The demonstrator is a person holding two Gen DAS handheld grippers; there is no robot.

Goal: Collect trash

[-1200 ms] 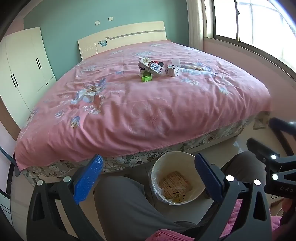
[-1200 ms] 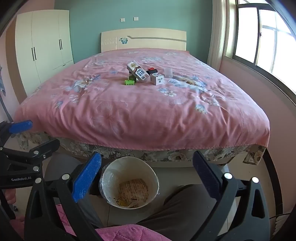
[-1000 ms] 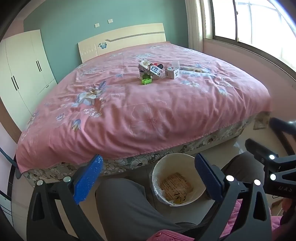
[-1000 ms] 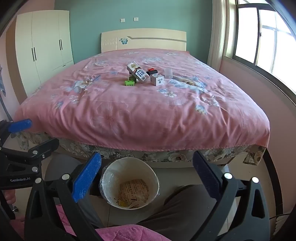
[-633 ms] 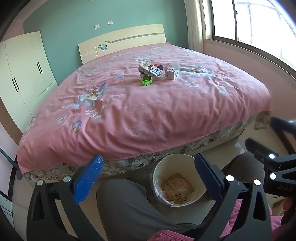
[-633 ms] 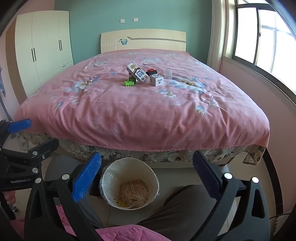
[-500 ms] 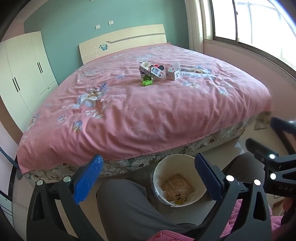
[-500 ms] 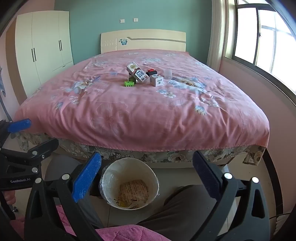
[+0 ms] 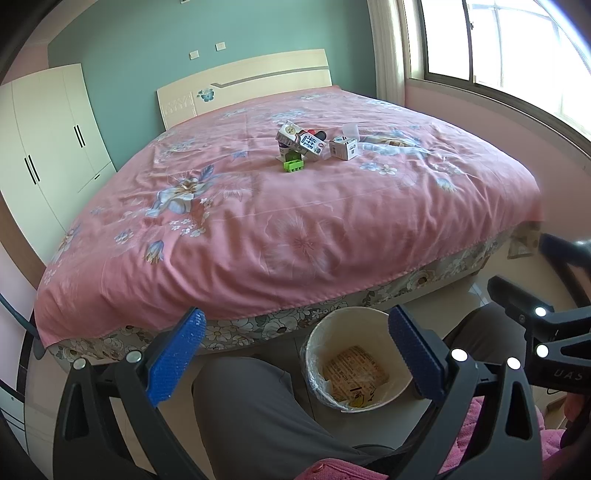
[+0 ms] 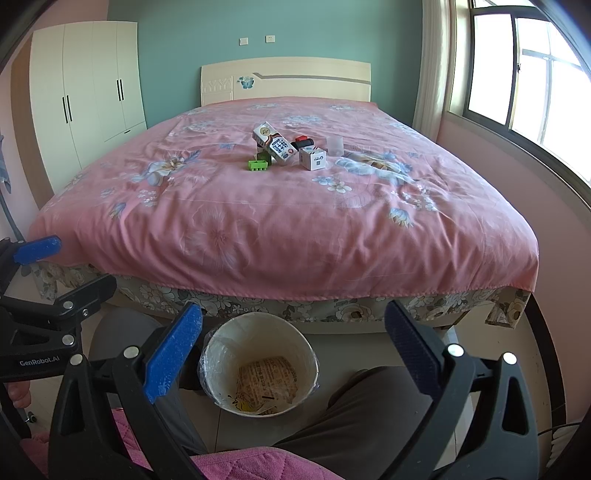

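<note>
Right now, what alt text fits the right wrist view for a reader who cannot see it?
The open right gripper hangs over a white bin on the floor at the foot of a pink bed. A milk carton, small white box and green block lie mid-bed; the left gripper shows at left.

A wide bed [image 10: 295, 229] fills the room under a pink flowered cover, its floral valance [image 10: 332, 306] showing along the foot edge. A cream headboard [image 10: 286, 79] stands against the teal wall [image 10: 280, 26], which carries what look like two small switch plates [image 10: 256, 40]. A white wardrobe [image 10: 86, 85] stands left; a window [image 10: 524, 74] brightens the right.
</note>
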